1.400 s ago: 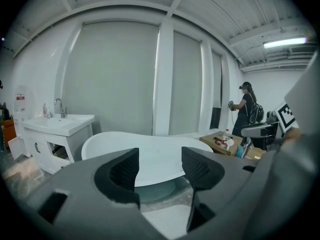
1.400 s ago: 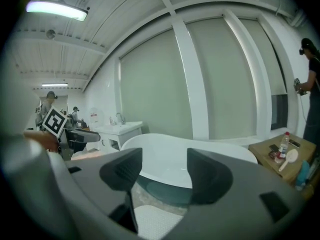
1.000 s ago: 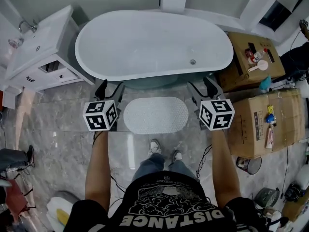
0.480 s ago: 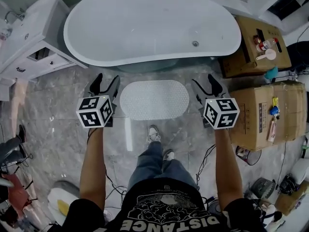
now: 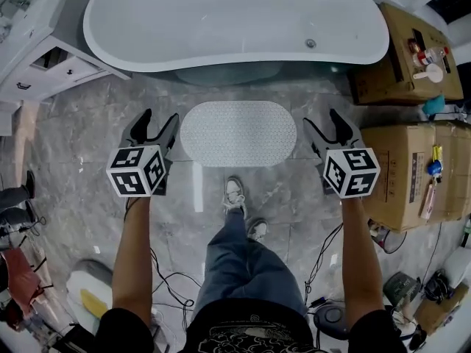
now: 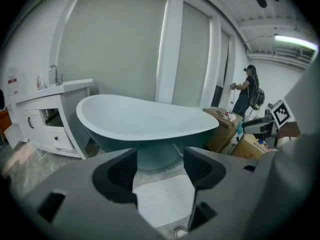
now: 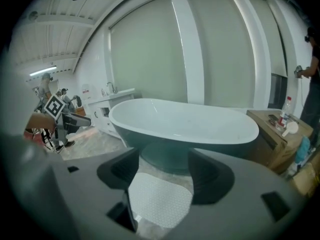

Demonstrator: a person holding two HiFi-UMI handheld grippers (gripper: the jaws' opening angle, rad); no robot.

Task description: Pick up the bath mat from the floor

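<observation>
bath mat (image 5: 238,133) flat on floor (image 5: 81,153) by tub (image 5: 235,20) | left gripper (image 5: 160,116) near left end, jaws spread, empty | right gripper (image 5: 322,118) near right end, jaws just been opening, empty

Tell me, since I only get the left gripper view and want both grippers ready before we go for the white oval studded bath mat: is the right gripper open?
Observer: Yes. In the right gripper view the right gripper has its jaws apart. They have just been opening, and nothing is gripped.
Operator: Where is it relative to the mat?
Observer: In the head view it is off the right end of the white oval studded bath mat, not touching it. The left gripper mirrors it off the left end.
Operator: Anything close to the mat's near edge?
Observer: The person's white sneaker stands on the grey marble floor just short of that edge, apart from it.
</observation>
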